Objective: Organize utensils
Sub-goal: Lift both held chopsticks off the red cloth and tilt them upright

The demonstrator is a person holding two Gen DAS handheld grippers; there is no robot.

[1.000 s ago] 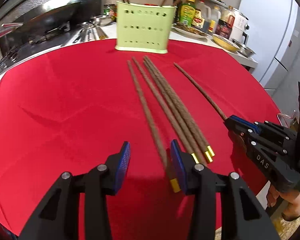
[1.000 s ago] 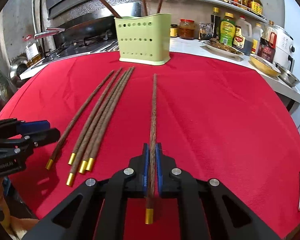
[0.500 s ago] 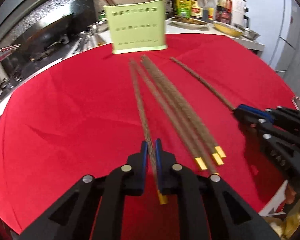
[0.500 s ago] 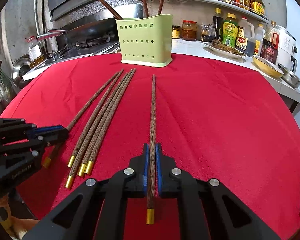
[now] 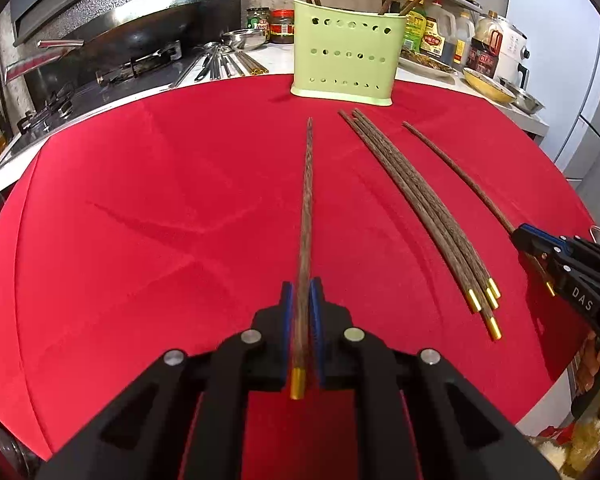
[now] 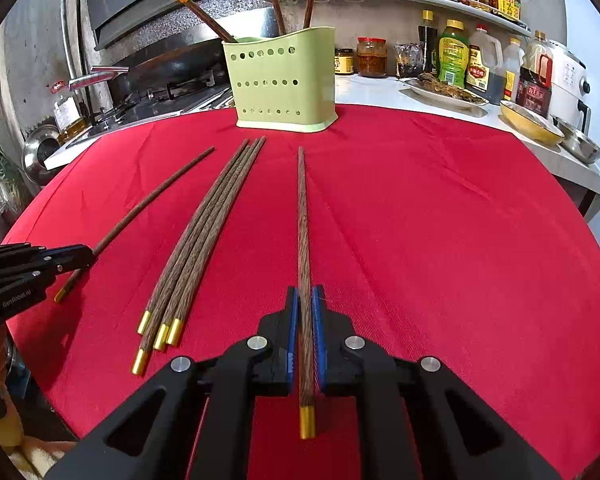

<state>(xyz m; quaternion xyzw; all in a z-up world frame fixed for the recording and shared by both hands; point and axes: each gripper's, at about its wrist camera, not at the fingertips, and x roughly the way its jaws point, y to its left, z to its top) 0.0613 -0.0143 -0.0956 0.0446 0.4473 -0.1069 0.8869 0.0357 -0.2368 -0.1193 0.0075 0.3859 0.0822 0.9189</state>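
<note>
Both jaws clench one brown wooden gold-capped chopstick each, left gripper (image 5: 300,320) and right gripper (image 6: 305,328), tips aimed toward the green perforated plastic holder (image 6: 284,80) for dropping in.

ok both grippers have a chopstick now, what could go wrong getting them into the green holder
Each gripper, left and right, grips its chopstick near the gold end, so the long free tip may wobble or swing in the grip.

The green holder already has chopsticks leaning across its opening, which could block entry.

Four loose chopsticks lie between the two grippers; a low sweep could scatter them.
</note>
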